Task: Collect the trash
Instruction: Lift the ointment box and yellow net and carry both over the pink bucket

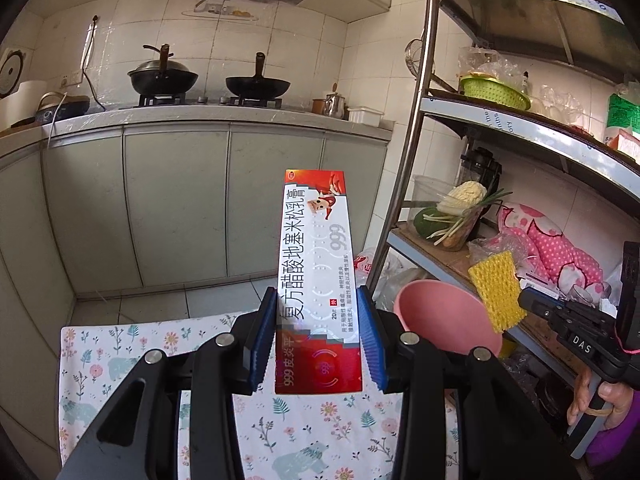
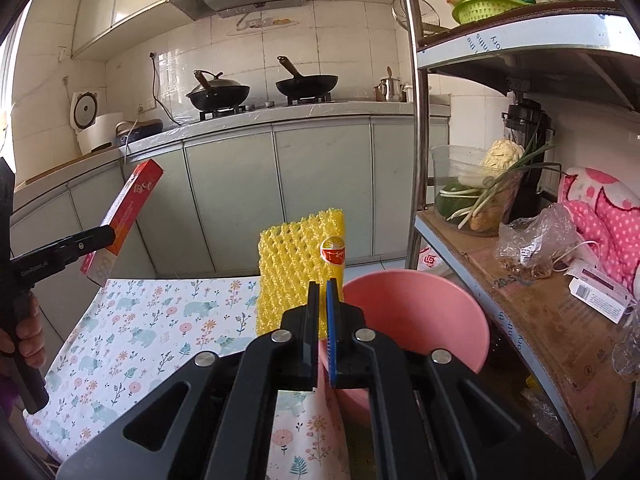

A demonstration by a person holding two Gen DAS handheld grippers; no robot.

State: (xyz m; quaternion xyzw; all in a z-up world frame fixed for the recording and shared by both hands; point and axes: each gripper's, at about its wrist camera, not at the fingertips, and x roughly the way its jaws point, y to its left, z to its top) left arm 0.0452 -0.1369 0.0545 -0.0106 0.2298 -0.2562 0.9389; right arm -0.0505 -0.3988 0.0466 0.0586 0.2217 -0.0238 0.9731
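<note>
Yellow foam fruit net [image 2: 298, 262]: clamped in right hand-held gripper [image 2: 323, 296], just left of pink bin [image 2: 420, 312]. Red-white ointment carton [image 1: 316, 276]: gripped by left hand-held gripper [image 1: 318, 332], above floral surface [image 1: 120, 356]. Both items lifted; neither yet in the bin.

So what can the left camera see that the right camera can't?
Only the left wrist view shows the printed front of the red and white box, clamped in the left gripper.

Only the right wrist view shows the round sticker on the yellow foam net, which the right gripper pinches, and the small white box on the shelf.

Both show the pink bowl, the flowery cloth, the two woks on the stove and the green basket.
</note>
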